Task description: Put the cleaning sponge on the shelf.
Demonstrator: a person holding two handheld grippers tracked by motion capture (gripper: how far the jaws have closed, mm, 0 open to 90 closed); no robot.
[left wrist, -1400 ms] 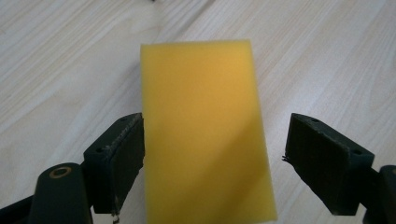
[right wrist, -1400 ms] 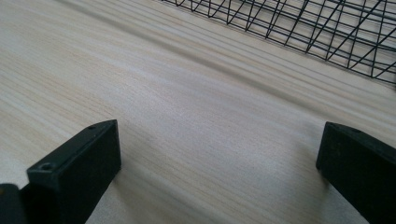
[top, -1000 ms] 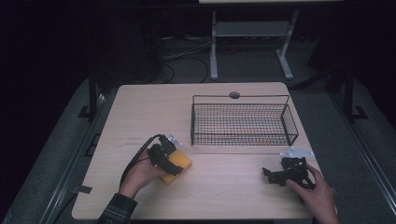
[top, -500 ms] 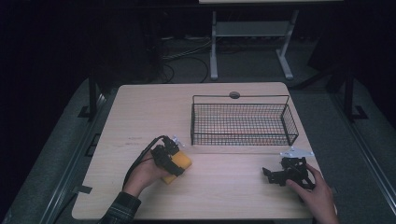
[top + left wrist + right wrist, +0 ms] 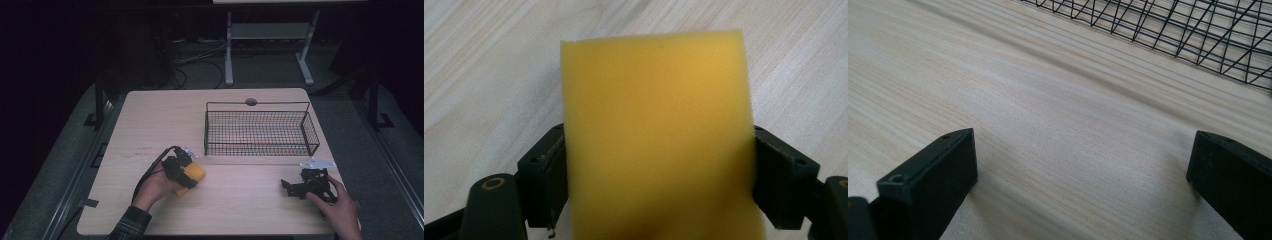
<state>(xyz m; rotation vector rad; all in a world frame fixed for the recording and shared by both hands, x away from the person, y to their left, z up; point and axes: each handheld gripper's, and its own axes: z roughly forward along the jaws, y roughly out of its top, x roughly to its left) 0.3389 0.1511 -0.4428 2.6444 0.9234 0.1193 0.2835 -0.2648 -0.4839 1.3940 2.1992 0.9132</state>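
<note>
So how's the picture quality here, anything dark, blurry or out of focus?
High view: the room around the table is nearly black, the tabletop evenly lit. Left gripper view: the yellow sponge is bright but soft, blurring toward the bottom between the left tool's jaws. Right gripper view: wood grain is fairly sharp, the wire basket slightly soft.

sponge on table, basket behind right

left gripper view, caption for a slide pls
Left gripper shut on a yellow sponge above the wooden table.

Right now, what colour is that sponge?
Yellow sponge, clearest in the left gripper view.
</note>
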